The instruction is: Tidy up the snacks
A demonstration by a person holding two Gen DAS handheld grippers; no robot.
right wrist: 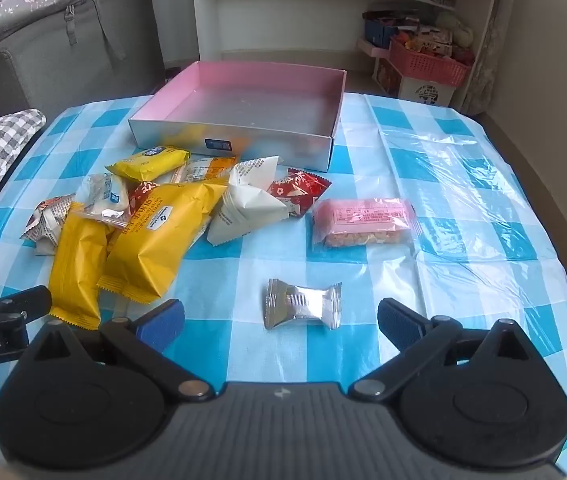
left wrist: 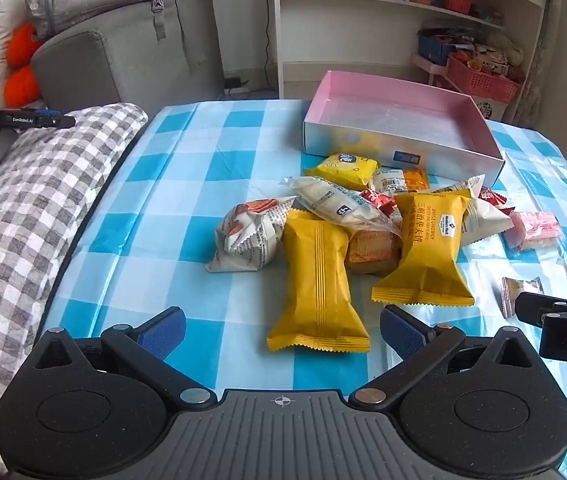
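Observation:
A pile of wrapped snacks lies on the blue checked tablecloth (left wrist: pixel 187 184). A plain yellow packet (left wrist: pixel 317 280) lies nearest my left gripper (left wrist: pixel 281 330), which is open and empty just short of it. A second yellow packet (left wrist: pixel 429 248) lies to its right. A small silver candy (right wrist: pixel 303 304) lies just ahead of my open, empty right gripper (right wrist: pixel 281 322). A pink bar (right wrist: pixel 363 218), a red packet (right wrist: pixel 299 190) and a white packet (right wrist: pixel 243 200) lie further out. An empty pink-lined box (right wrist: pixel 243 140) stands behind the pile and also shows in the left wrist view (left wrist: pixel 399 148).
A grey checked cushion (left wrist: pixel 31 216) lies along the table's left edge. A grey sofa (left wrist: pixel 123 60) and white shelves (left wrist: pixel 403 12) with red baskets stand behind. The other gripper (left wrist: pixel 559 320) shows at the left wrist view's right edge.

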